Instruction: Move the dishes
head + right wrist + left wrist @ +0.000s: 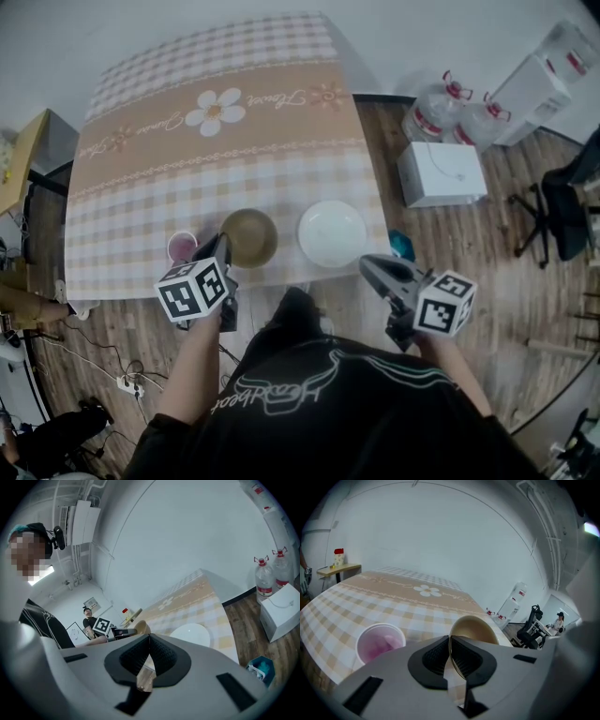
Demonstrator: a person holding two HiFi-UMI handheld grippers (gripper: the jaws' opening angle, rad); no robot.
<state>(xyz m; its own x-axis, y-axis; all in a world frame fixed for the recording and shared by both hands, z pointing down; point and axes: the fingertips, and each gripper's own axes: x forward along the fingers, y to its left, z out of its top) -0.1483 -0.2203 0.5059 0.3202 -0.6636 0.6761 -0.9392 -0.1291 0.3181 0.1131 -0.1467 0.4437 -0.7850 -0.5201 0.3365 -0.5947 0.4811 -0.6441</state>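
Beyond the black shirt point(319, 403), left gripper point(222, 244) fingers clamp the brown bowl point(253, 236) rim; right gripper point(368, 266) fingers meet, empty, near the white dish point(331, 232).

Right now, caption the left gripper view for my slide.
Left hand-held gripper pinching brown bowl by its rim, pink cup beside, checked tablecloth.

Glossy white plate point(332, 232), smooth brown bowl point(253, 239), checked cloth tablecloth point(187, 187), wood-plank floor point(459, 253)

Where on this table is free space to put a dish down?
Bare: the whole far tablecloth, around the printed daisy. Crowded: the near edge, where pink cup, brown bowl and white bowl are side by side.
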